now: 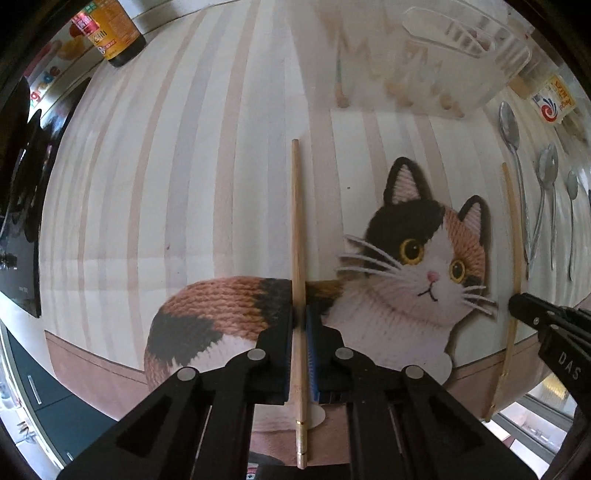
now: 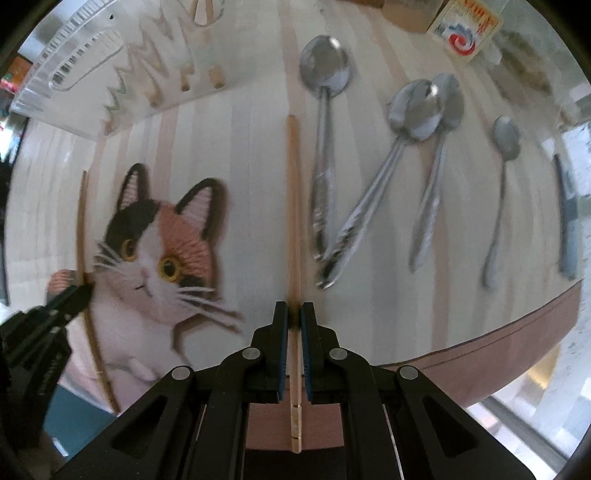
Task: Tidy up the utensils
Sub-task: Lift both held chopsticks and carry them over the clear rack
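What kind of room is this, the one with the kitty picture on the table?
Probably a kitchen or dining spot at home. Metal spoons and wooden chopsticks lie on a table with a cat mat, beside a clear utensil holder and a sauce bottle.

My left tongs [image 1: 300, 317] and right tongs [image 2: 294, 314] each pinch one chopstick [image 1: 297, 229] over the desk [image 1: 184, 184]. Spoons [image 2: 325, 122] lie right of the right chopstick [image 2: 294, 206]; a rack [image 2: 74, 62], seemingly holding more chopsticks, sits behind.
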